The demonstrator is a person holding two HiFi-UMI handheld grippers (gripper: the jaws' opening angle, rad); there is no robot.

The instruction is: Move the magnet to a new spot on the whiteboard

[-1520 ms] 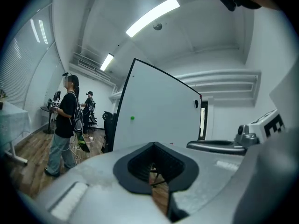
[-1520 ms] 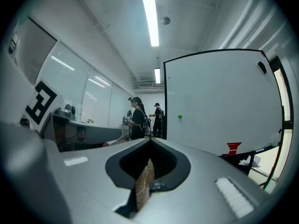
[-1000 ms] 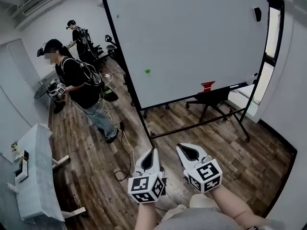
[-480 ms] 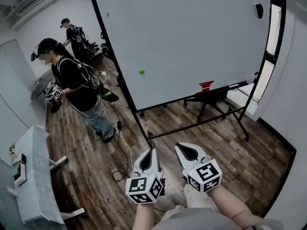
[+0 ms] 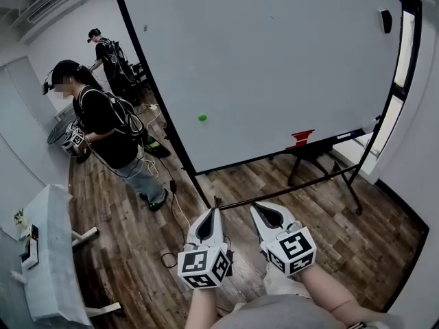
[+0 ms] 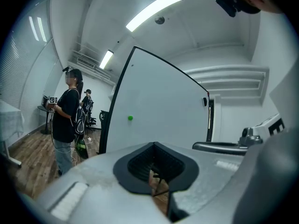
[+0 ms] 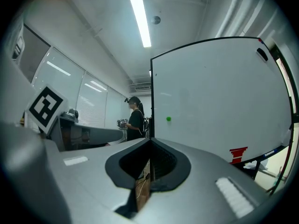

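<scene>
A small green magnet (image 5: 202, 117) sticks to the lower left part of the big whiteboard (image 5: 274, 67) on its wheeled stand. It also shows in the left gripper view as a green magnet (image 6: 130, 118) and in the right gripper view as a green magnet (image 7: 168, 119). My left gripper (image 5: 212, 212) and right gripper (image 5: 256, 210) hang side by side low in the head view, well short of the board. Both point toward it. The left gripper (image 6: 153, 143) and the right gripper (image 7: 152, 138) each have their jaws together with nothing between them.
A red item (image 5: 302, 138) sits on the board's bottom ledge, a dark object (image 5: 385, 20) near its top right. A person in black (image 5: 103, 122) stands left of the board, another person (image 5: 103, 46) farther back. Cables (image 5: 175, 204) trail on the wooden floor. A grey table (image 5: 48, 252) stands far left.
The whiteboard has grown larger in the head view and its left edge has slid leftward. Both grippers stay low and shut, the left one slightly lower.
</scene>
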